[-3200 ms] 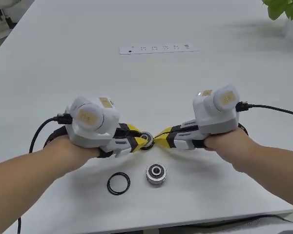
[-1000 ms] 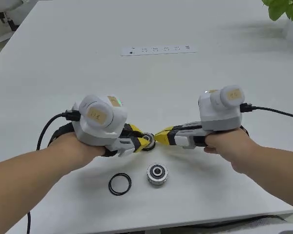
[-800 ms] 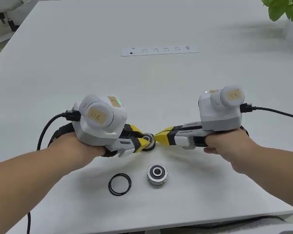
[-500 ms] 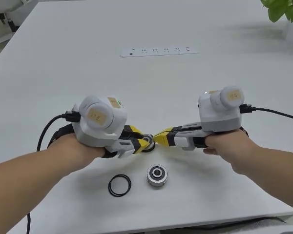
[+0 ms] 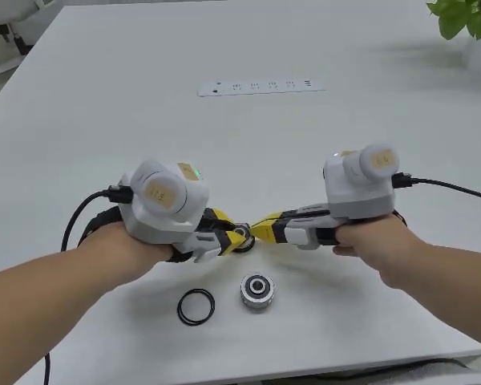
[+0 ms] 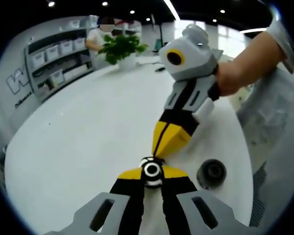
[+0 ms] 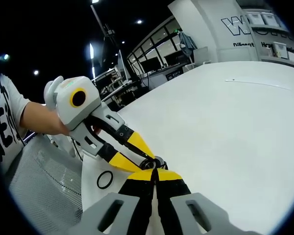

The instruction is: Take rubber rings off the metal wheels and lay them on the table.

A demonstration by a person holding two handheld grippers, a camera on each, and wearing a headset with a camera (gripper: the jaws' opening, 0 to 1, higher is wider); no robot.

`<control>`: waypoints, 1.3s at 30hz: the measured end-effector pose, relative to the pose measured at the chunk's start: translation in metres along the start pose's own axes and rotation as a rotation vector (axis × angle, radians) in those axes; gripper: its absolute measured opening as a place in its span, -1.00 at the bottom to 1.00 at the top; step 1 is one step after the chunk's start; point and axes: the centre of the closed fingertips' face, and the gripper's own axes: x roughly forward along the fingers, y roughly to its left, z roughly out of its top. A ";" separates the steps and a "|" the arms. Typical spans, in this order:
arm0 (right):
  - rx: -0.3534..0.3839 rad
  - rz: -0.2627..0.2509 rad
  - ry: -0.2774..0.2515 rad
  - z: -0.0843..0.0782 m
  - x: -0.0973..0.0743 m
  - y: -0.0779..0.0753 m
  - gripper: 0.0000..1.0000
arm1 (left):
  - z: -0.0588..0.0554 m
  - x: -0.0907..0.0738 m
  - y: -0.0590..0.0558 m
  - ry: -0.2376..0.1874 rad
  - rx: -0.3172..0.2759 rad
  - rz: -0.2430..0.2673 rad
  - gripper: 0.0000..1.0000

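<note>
"how far along are they?"
"one loose ring (image 5: 196,306) lies on the table (image 5: 144,96), at seven o'clock from the grippers. the bare wheel (image 5: 257,289) at six looks stripped."
"and the other?"
"the left gripper (image 5: 234,234) clamps the second wheel (image 6: 152,170) off the table. the right gripper (image 5: 260,228), jaws pressed together, noses its rim. whether the rubber's caught, i can't tell."

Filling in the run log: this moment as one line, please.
left gripper: shut on wheel | right gripper: shut, tips at wheel | table: loose ring, second wheel
</note>
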 end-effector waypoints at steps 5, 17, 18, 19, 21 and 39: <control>-0.011 0.004 0.004 0.000 0.001 0.001 -1.00 | 0.000 0.000 0.000 0.000 0.001 -0.001 -0.75; -0.025 0.016 0.007 0.001 0.003 0.003 -1.00 | 0.000 0.001 -0.001 -0.001 0.004 -0.003 -0.75; -0.026 0.016 0.007 0.002 0.003 0.003 -1.00 | 0.000 0.001 -0.001 -0.001 0.004 -0.003 -0.75; -0.027 0.017 0.007 0.002 0.003 0.003 -1.00 | 0.000 0.001 -0.001 -0.001 0.004 -0.004 -0.75; -0.031 0.018 0.007 0.002 0.003 0.004 -1.00 | 0.000 0.001 -0.001 -0.001 0.004 -0.004 -0.75; -0.029 0.051 -0.009 0.006 0.005 0.011 -1.00 | -0.001 0.000 -0.001 -0.002 0.002 -0.001 -0.75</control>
